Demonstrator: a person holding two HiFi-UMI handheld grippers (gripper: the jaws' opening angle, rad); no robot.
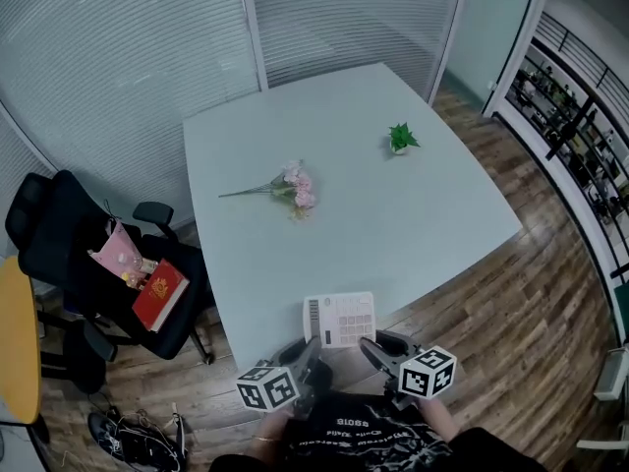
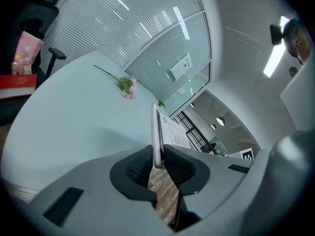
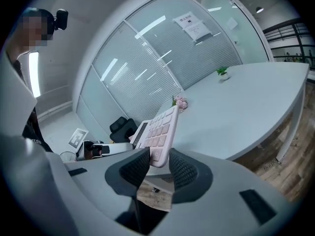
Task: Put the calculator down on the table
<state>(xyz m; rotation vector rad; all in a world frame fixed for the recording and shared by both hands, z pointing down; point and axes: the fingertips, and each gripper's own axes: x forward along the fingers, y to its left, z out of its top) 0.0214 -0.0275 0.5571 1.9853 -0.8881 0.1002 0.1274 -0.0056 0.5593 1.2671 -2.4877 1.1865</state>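
Holding: the left gripper (image 2: 158, 163) pinches the thin left edge of the calculator (image 1: 340, 319). Its jaws are close together, with only that edge between them.
Other tool: the right gripper (image 3: 158, 167) pinches the near right corner of the calculator. Its jaws are a little wider, one on each face.
Pads: the pads (image 2: 140, 166) are black, bumpy and look like rubber.
Tool bodies: smooth grey plastic. Each one has a cube (image 1: 267, 387) with black and white squares on it.
Calculator look: a flat, thin rectangle, pale pink-white, with rows of small square keys and a dark strip at its left end.
Calculator place: up in the air and tipped, between the two tools, right at the near edge of the table (image 1: 393, 214).
Done so far: I think the calculator has been brought up to the table.
Left to do: it is not lying down yet. It needs to go lower and flat on the top, and then both tools must let go.
Table look: big, smooth and pale grey-blue, with round corners.
On the table: pink flowers (image 1: 295, 187) lie in the middle and a small green plant (image 1: 400, 139) stands far right. Both are well apart from the calculator.
Around: a black chair (image 1: 69, 254) on the left holds a red book (image 1: 159, 293) and a pink bag (image 1: 118, 252). The floor (image 1: 531, 303) is brown wood.
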